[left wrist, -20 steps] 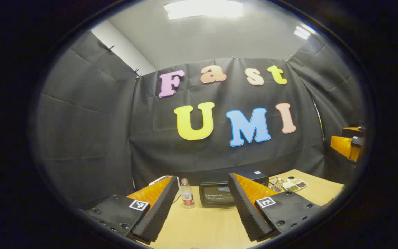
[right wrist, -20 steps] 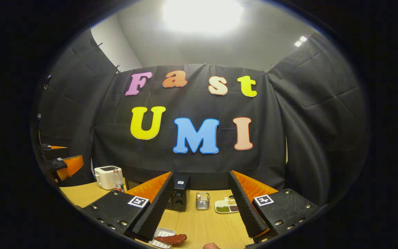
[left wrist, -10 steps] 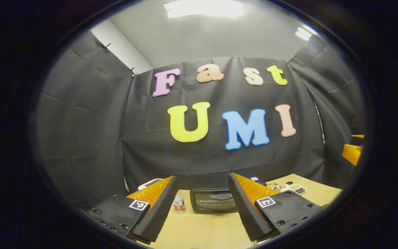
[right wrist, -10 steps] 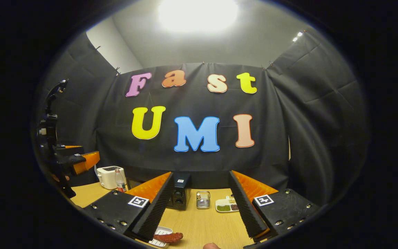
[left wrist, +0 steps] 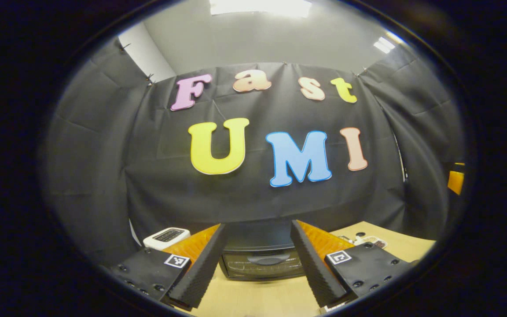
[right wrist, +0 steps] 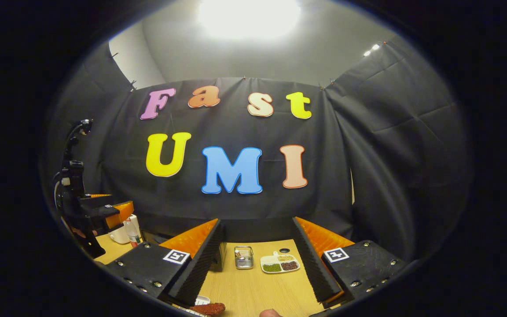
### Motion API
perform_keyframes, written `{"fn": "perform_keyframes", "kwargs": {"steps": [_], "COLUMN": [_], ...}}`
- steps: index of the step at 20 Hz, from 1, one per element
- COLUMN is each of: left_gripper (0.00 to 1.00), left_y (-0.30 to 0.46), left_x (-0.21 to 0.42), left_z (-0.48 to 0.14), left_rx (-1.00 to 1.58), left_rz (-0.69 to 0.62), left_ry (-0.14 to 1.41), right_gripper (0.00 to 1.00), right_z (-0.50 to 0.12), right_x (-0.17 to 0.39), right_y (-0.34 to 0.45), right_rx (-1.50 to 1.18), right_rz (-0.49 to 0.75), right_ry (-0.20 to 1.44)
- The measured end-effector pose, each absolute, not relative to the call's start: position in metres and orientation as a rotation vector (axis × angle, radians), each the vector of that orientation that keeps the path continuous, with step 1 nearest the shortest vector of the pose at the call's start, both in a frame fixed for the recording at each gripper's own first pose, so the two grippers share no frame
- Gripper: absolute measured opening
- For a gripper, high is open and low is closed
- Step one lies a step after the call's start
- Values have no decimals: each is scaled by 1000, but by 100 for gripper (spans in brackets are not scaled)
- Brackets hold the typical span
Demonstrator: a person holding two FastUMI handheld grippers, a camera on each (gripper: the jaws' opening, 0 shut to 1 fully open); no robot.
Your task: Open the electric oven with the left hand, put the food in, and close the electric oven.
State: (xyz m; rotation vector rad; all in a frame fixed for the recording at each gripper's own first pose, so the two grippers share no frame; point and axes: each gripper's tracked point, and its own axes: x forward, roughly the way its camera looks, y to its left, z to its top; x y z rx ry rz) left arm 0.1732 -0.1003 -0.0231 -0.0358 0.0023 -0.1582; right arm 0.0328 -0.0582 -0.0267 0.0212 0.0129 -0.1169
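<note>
Here, in the left gripper view, we see a white toaster (left wrist: 166, 237) at the far left of the wooden table (left wrist: 275, 299), then the left gripper (left wrist: 257, 264) with its fingers spread wide and nothing between them. Framed in that gap sits the electric oven (left wrist: 260, 259), black, its glass door shut and its handle facing us, near the fingertips but not touched by them. Further right lies a small white divided dish (left wrist: 370, 241), and at the far right edge we catch a sliver of the right gripper (left wrist: 455, 180). In the right gripper view, we find the left gripper (right wrist: 104, 210) at the far left, raised above the table, with a clear bottle (right wrist: 133, 233) just beside it. The right gripper (right wrist: 257, 264) is likewise spread wide and holds nothing. By its left finger, at the bottom edge, the food (right wrist: 208, 308), a reddish-brown piece, rests on a small white tray (right wrist: 200, 300). Between the fingers stand a wire basket (right wrist: 244, 257) and the divided dish (right wrist: 280, 263) of green and dark fillings.
</note>
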Motion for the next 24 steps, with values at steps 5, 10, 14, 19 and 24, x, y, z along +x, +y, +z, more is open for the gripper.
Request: {"fn": "perform_keyframes", "kwargs": {"steps": [5,10,14,19,24], "left_gripper": [91,100,100,94,100], "left_y": [-114,-130,-143,-154,-157], "left_x": [224,263,287,311,325], "left_z": [-54,-96,-128,-164,-190], "left_rx": [-40,-44,-47,-45,-49], "left_rz": [-201,-239,-262,-273,-262], "left_ry": [46,109,160,216,260], "right_gripper": [95,95,95,95,95], "right_z": [-28,-29,-32,-37,-41], "right_x": [40,46,47,45,43], "right_y": [-61,-61,-63,-67,-66], "right_rx": [7,-13,-40,-64,-80], "right_rz": [-194,-250,-289,-332,-351], "right_ry": [29,45,63,89,113]}}
